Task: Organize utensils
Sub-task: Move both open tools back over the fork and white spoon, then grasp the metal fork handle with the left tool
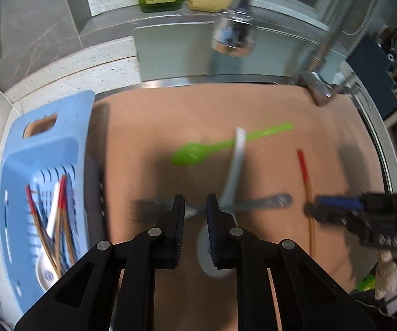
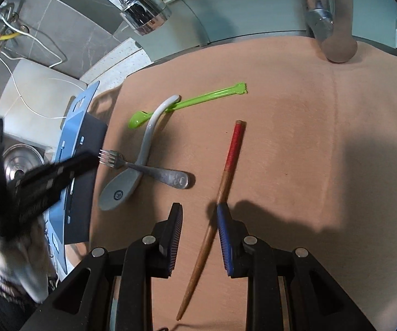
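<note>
The right gripper (image 2: 200,215) is hanging over the red-tipped chopstick (image 2: 227,173), fingers spread and straddling its near shaft, which is running near-to-far between them on the brown mat (image 2: 308,138). The left gripper (image 1: 195,204), fingers narrowly parted and empty, is sitting above the fork (image 1: 264,202).

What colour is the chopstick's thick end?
Red, on the chopstick; clearest in the right wrist view.

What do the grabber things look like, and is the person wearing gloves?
Both grippers, left and right, are black plastic with angular, cut-out linkage arms and round silver pivot pins. Each has two flat fingers lined with ridged pads that look blue. The hands wear pale, off-white fabric gloves.
</note>
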Demonstrator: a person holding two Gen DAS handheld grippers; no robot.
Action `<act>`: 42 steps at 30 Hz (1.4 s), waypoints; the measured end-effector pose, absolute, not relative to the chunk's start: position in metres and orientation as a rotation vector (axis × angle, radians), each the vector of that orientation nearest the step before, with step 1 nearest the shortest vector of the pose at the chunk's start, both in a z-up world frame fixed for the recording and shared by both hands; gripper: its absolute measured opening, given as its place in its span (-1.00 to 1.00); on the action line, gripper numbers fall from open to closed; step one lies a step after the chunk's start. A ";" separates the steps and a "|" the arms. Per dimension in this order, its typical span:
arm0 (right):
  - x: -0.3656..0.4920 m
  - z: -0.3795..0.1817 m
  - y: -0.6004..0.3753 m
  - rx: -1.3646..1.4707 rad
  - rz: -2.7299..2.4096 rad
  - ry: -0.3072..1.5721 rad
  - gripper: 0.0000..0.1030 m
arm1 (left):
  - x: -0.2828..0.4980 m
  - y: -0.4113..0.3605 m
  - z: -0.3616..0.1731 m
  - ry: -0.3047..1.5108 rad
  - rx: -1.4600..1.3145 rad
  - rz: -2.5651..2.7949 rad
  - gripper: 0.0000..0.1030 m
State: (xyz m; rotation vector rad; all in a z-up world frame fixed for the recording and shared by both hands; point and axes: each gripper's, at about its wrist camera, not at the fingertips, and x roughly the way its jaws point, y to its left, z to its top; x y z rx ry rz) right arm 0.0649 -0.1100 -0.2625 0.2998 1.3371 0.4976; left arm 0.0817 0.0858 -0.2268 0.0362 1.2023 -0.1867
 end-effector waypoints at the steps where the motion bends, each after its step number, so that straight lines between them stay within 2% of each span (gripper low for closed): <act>1: 0.065 -0.262 -0.110 0.305 0.498 1.337 -0.54 | 0.088 0.087 -0.229 1.214 0.036 -0.193 -0.72; 8: 0.063 -0.257 -0.107 0.357 0.556 1.354 -0.55 | 0.125 0.088 -0.254 1.323 0.065 -0.237 -0.72; 18: 0.074 -0.277 -0.068 0.334 0.584 1.413 -0.55 | 0.130 0.073 -0.276 1.399 0.141 -0.280 -0.72; 23: 0.089 -0.286 -0.066 0.367 0.563 1.427 -0.55 | 0.119 0.072 -0.278 1.411 0.110 -0.295 -0.72; 25: 0.093 -0.285 -0.066 0.370 0.558 1.421 -0.55 | 0.110 0.069 -0.279 1.407 0.106 -0.298 -0.79; 38: 0.107 -0.296 -0.084 0.519 0.578 1.432 -0.54 | 0.065 0.058 -0.281 1.395 -0.041 -0.323 -0.79; 40: 0.108 -0.296 -0.081 0.517 0.574 1.432 -0.53 | 0.054 0.058 -0.279 1.392 -0.030 -0.325 -0.76; 42: 0.108 -0.295 -0.080 0.511 0.573 1.428 -0.47 | 0.048 0.059 -0.277 1.386 -0.002 -0.303 -0.56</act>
